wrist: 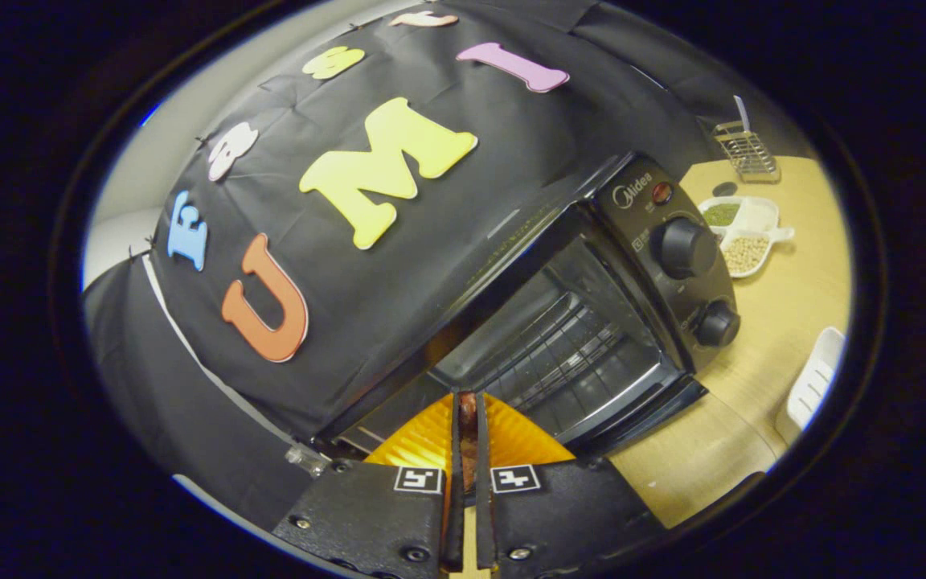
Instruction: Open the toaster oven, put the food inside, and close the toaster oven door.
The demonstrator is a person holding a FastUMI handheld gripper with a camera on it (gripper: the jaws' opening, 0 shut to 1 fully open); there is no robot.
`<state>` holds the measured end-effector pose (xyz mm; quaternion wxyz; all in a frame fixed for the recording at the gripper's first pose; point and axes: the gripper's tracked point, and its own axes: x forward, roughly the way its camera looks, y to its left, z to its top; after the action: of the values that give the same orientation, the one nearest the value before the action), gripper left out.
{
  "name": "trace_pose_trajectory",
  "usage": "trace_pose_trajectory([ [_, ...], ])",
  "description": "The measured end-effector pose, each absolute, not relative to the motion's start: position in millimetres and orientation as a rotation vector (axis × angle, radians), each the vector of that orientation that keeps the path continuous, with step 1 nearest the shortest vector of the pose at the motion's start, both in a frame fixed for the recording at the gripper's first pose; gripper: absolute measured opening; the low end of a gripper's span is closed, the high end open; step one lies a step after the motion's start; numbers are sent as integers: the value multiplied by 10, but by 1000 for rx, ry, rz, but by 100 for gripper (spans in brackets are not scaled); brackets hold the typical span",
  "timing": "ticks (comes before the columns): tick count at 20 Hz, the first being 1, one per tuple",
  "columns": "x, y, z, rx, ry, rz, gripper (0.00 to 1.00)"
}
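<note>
Now, with the jaws (468,450) nearly closed on a thin reddish food (468,406), level it and slide it onto the open oven's (559,338) rack (567,346).

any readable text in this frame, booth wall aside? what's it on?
"Midea": brand mark on the control panel of the toaster oven.
Markings beside the knobs: too small to read.
Square tags on the tongs: patterns, no words.
The tongs are shut on a reddish piece of food.
</note>
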<state>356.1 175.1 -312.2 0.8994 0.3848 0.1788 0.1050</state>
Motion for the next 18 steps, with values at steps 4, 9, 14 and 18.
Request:
trace_pose_trajectory([
  [4,3809,1633,-3274,870,393,184,9],
  [9,4009,1507,-3421,894,400,155,9],
  [14,4034,1425,-3555,806,420,108,15],
  [18,3978,1402,-3648,672,468,101,40],
])
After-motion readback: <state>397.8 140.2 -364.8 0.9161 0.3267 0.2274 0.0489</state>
